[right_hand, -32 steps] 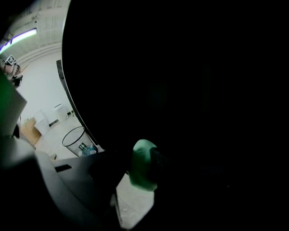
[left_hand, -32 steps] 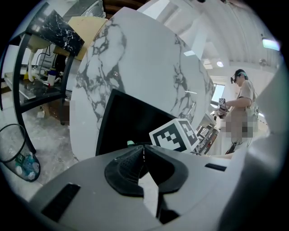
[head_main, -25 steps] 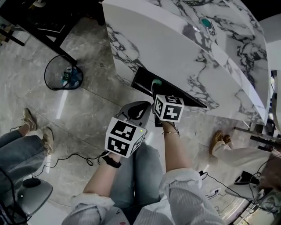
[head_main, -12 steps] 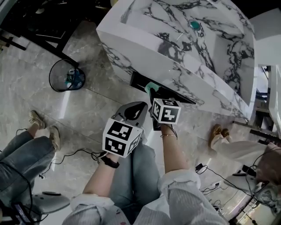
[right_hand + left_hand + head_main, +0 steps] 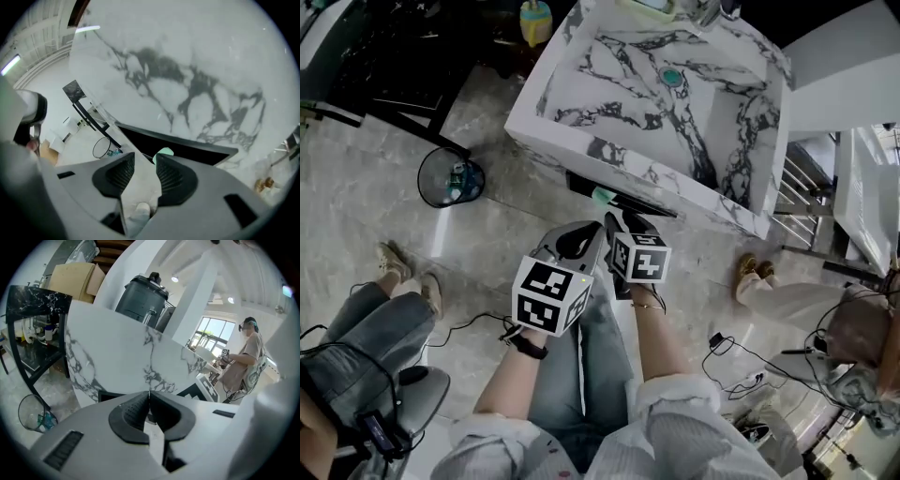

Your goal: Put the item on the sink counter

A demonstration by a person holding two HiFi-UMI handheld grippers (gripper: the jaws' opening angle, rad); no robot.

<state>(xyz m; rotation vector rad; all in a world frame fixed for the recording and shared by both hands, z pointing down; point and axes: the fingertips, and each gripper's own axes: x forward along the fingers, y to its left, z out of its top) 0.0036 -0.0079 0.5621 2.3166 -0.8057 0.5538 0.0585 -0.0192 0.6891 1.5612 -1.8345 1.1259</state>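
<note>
Item (image 5: 163, 152), mint-green, sat pinched at tips of right gripper (image 5: 145, 157); left gripper (image 5: 149, 393) closed, empty. Needed raising above sink counter (image 5: 581, 145) rim, then gentle lowering.

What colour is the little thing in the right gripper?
The item is pale mint green; the right gripper view shows it best.

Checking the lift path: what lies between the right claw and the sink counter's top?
In the right gripper view, the right claw grips a pale green item; beyond it come only the dark recess and the sink counter's marble front.
</note>
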